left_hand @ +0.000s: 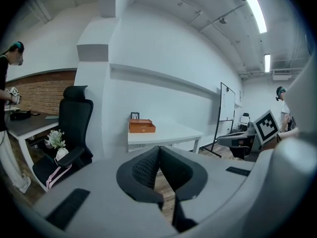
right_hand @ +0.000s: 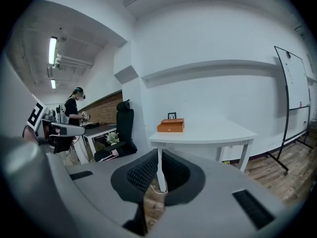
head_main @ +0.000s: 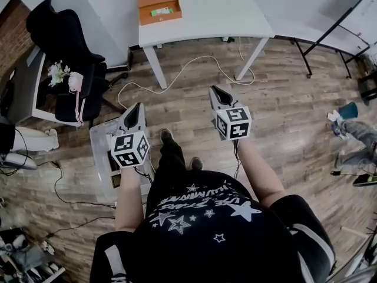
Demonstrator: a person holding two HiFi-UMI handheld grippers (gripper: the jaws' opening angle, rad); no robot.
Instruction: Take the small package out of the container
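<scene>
Plainly short of the desk (head_main: 206,13), the left tool (head_main: 138,108) and the right tool (head_main: 218,93) were both closed and empty.
Each tool hovered over the wooden floor (head_main: 283,111) in front of the white desk, jaws pressed together with nothing between them. On the desk's far left corner sat the orange box (head_main: 145,15), open at the top, and the small package (head_main: 160,11), green and white, lay inside it. A white cable (head_main: 182,68) trailed on the floor below the desk's front edge. Left of the desk stood a black chair (head_main: 62,31) with flowers (head_main: 58,72) on it, and nearer than the desk, under the left tool, sat a clear plastic bin (head_main: 99,139).
</scene>
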